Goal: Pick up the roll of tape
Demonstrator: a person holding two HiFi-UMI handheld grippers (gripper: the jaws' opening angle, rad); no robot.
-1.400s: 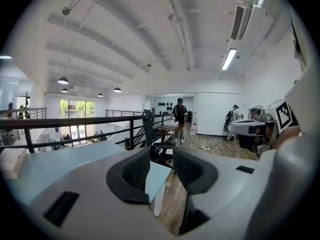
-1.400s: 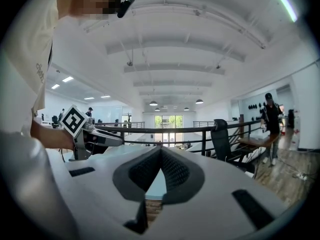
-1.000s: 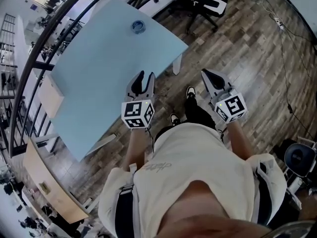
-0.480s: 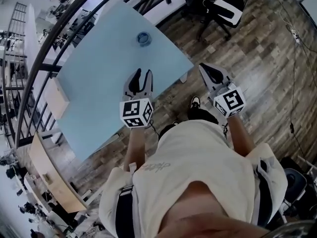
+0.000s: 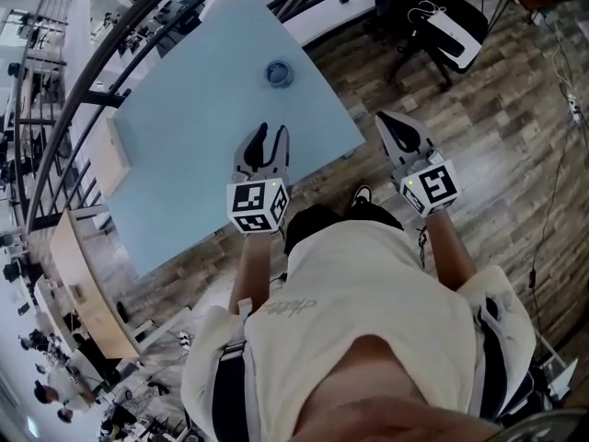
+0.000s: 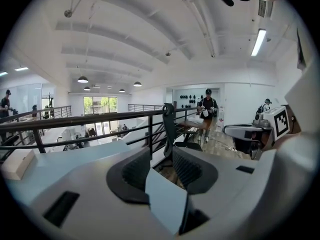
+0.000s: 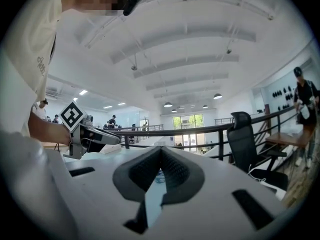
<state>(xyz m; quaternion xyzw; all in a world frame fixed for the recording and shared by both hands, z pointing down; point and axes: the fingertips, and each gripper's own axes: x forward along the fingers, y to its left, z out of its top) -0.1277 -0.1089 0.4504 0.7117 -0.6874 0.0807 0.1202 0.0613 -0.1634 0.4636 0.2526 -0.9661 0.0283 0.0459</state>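
Observation:
The roll of tape [image 5: 279, 73], a small blue ring, lies flat near the far end of the pale blue table [image 5: 184, 145]. My left gripper [image 5: 271, 134] hovers over the table's near part, well short of the roll, its fingers apart and empty. In the left gripper view the left gripper [image 6: 161, 156] shows floor and table edge through the gap. My right gripper [image 5: 386, 120] hangs off the table's right edge, above the wooden floor. The right gripper [image 7: 160, 149] has its tips together with nothing held; a bit of the roll of tape [image 7: 159, 177] shows through the slit below them.
A tan box [image 5: 117, 155] sits at the table's left edge. A black railing [image 5: 101, 63] runs along the far side. A black office chair [image 5: 433, 12] stands on the wooden floor to the right. My shoes [image 5: 361, 194] are close to the table's near corner.
The table and tape have slid right and nearer in the head view as I stepped toward them. Both grippers keep the same pose; the left one now reaches further over the tabletop.

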